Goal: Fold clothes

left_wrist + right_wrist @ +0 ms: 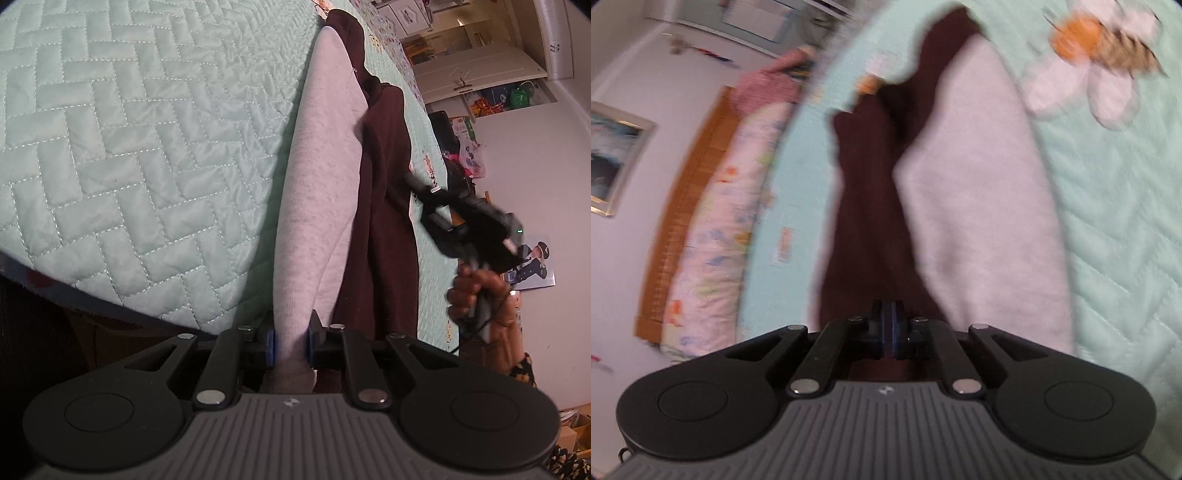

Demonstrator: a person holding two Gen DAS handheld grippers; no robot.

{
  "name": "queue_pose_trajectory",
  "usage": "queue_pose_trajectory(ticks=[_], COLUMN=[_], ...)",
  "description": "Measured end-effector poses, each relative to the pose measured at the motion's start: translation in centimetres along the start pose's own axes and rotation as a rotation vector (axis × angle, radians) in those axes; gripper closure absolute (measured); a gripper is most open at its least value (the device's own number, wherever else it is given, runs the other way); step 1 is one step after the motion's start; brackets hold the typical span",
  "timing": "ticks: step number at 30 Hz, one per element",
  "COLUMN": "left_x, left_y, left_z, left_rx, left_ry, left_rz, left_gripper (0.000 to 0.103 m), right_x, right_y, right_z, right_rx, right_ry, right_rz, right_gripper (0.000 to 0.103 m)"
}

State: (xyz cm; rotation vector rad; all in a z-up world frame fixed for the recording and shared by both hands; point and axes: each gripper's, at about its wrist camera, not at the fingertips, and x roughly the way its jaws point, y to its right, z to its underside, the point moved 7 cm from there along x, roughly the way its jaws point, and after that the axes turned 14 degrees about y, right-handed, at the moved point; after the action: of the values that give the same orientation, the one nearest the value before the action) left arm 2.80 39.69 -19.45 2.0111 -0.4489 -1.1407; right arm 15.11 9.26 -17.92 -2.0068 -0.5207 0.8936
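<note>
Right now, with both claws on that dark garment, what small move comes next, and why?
Probably carry the gripped edge across the quilt: the left claw pinches the garment at its pale lining, the right claw its dark side.

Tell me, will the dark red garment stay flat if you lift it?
Probably not. The dark red garment already lies creased on the quilt, so it likely droops. The left gripper pinches its pale lining into a soft fold, suggesting floppy cloth.
</note>
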Motion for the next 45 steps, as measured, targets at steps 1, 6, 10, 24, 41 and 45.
queue_pose_trajectory(ticks=[1, 6, 10, 24, 41, 45], left_x=[0.0, -0.2, -0.6, -1.0, -0.9, -0.7], left_y=[0.0, -0.4, -0.5, -1.0, -0.7, -0.2], left_z=[0.1, 0.3, 0.6, 0.6, 0.5, 0.5], left_rx=[-0.001, -0.007, -0.007, -0.019, 0.026, 0.068], left_ry=[-0.001, -0.004, -0.004, -0.009, -0.040, -0.050], left_rz=[0.000, -0.004, -0.007, -0.022, 0.027, 0.043], left_gripper=[0.087, 0.087, 0.086, 0.086, 0.079, 0.070], right_x=[0.8, 7.5, 9.6, 3.9, -15.6, -15.8], right_y=[-0.8, -1.9, -0.7, 5.5, 6.2, 6.6], right_z=[0.0, 1.8, 3.2, 0.5, 7.1, 10.3], right_rx=[-0.002, -0.060, -0.131, 0.051, 0.121, 0.158], right_ry=[-0.010, -0.121, -0.139, 0.000, 0.162, 0.075], right_rz=[-0.025, -0.006, 0.093, 0.094, 0.110, 0.114], right_gripper=[0.096, 0.099, 0.103, 0.103, 0.031, 0.030])
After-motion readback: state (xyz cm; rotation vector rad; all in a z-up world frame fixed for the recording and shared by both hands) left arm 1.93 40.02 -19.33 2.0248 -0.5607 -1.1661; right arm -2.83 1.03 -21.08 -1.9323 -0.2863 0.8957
